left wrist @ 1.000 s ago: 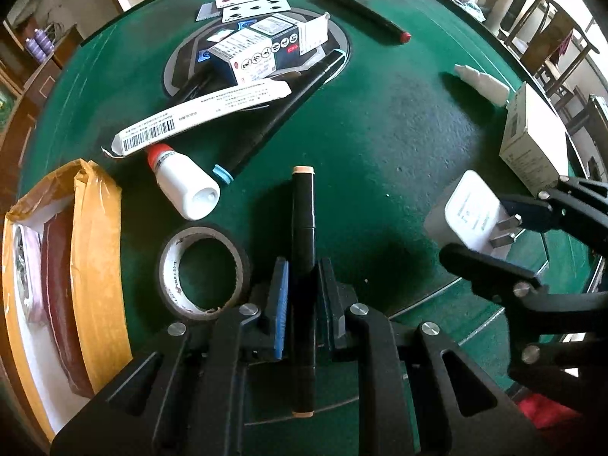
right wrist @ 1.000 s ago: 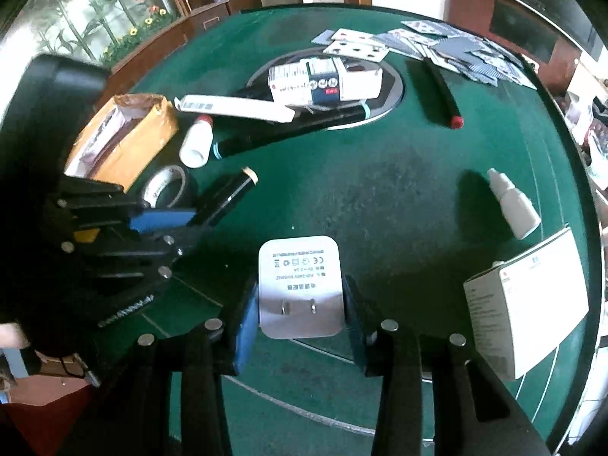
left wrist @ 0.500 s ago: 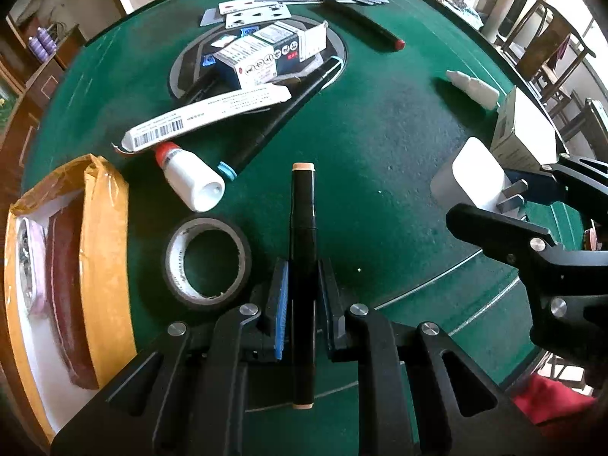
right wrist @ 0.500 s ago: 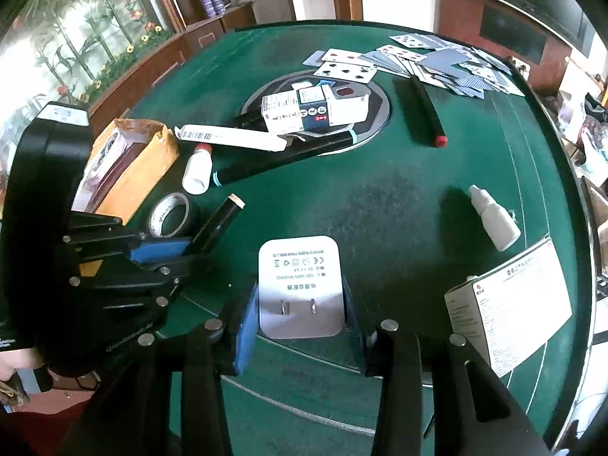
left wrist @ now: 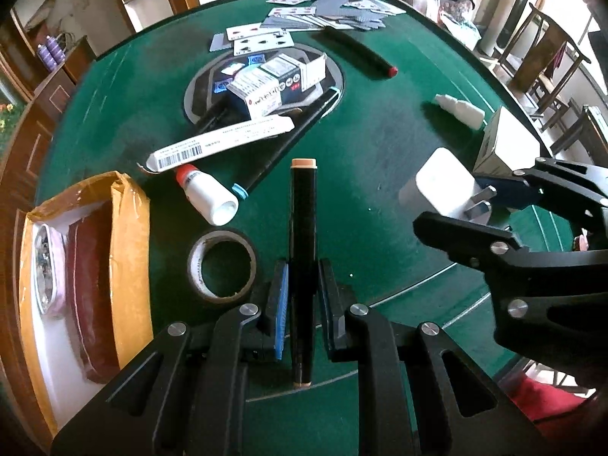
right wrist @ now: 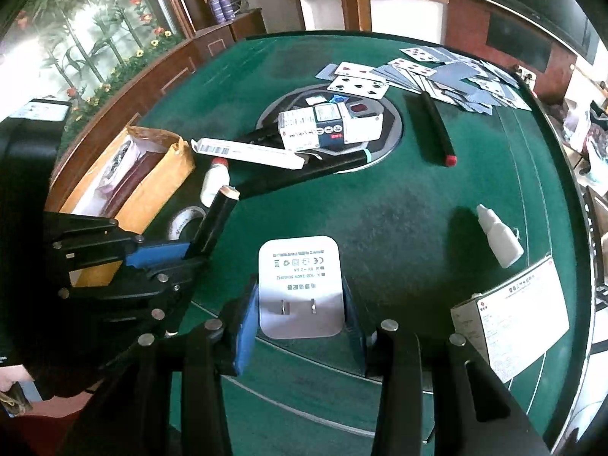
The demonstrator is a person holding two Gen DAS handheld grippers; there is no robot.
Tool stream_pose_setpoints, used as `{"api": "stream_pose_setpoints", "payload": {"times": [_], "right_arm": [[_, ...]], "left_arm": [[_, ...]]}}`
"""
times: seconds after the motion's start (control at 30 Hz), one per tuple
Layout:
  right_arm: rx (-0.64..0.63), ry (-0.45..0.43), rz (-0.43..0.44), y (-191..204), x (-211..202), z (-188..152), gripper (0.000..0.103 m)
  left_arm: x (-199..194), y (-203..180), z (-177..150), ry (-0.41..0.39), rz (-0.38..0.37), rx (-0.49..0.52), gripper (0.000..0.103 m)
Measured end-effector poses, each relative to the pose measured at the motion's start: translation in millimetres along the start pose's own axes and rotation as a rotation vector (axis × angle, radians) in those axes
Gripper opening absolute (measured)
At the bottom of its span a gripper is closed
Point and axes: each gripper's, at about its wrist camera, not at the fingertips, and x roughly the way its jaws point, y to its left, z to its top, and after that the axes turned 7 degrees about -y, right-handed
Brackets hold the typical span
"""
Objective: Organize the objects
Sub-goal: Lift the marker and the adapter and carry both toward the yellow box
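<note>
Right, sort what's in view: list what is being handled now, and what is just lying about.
In hand:
- black marker, in the left hand-held gripper
- white charger, in the right hand-held gripper

Lying about:
- tape roll
- red-capped bottle
- playing cards
- dropper bottle
- open yellow box

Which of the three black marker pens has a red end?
The marker lying alone near the scattered playing cards. The one under the boxes has a light blue end, and the one in the left tool has beige ends.
</note>
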Motion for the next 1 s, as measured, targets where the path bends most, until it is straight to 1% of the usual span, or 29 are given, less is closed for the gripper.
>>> {"api": "stream_pose_setpoints", "payload": {"times": [0.27,0.47,0.77,1.0], "right_arm": [[-0.028,-0.008,0.029,14.5,0.1,6.3,0.041],[-0.052,-0.011,0.053,27.6,3.7,11.9,0.041],[-0.09,-0.009,0.091,50.0,11.5,19.4,0.041],[-0.115,-0.007,0.125,69.3,16.9,24.9,0.041]], "left_arm": [[-25.8,18.8,-4.8,-0.04,-0.024,-0.079,0.014],[-48.0,44.2,-16.3,-0.066,-0.037,-0.179,0.014],[-87.5,83.6,-32.6,-0.126,-0.041,-0.306,0.014],[-107.1,100.4,-37.7,-0.161,-0.012,-0.333,0.014]]}}
